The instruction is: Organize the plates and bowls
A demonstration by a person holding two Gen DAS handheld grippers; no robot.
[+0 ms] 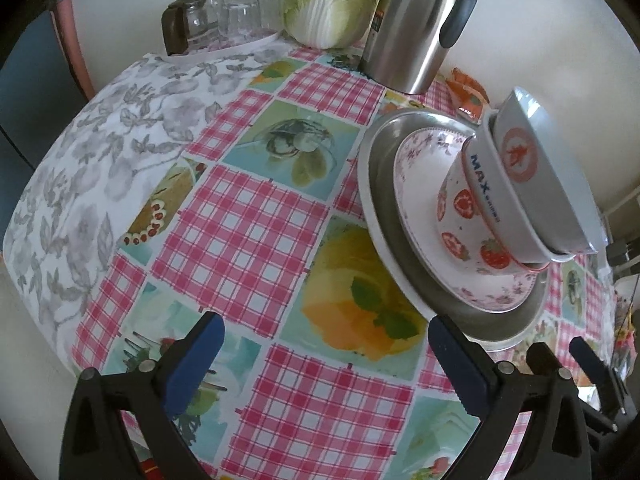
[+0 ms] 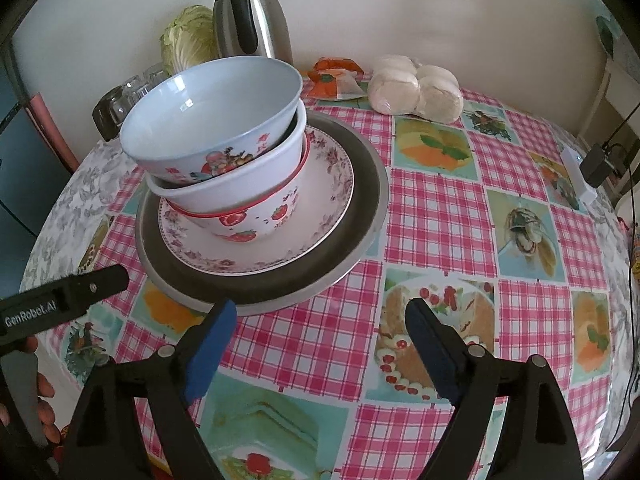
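While both my grippers hung over bare tablecloth, the stack of dishes lay up and away from each: in the right wrist view it filled the upper left of the frame, just beyond the tip of the left finger of my right gripper, whose jaws stood wide with nothing between them. From my left gripper, jaws equally wide and empty, the stack sat at the right of the frame, beyond the right finger. I judged the right hand nearer. The pale blue bowl tilted in a white bowl, over a strawberry bowl, a floral plate and a metal tray. Behind stood a steel jug, a cabbage and upturned glasses; nothing blocked the approach.
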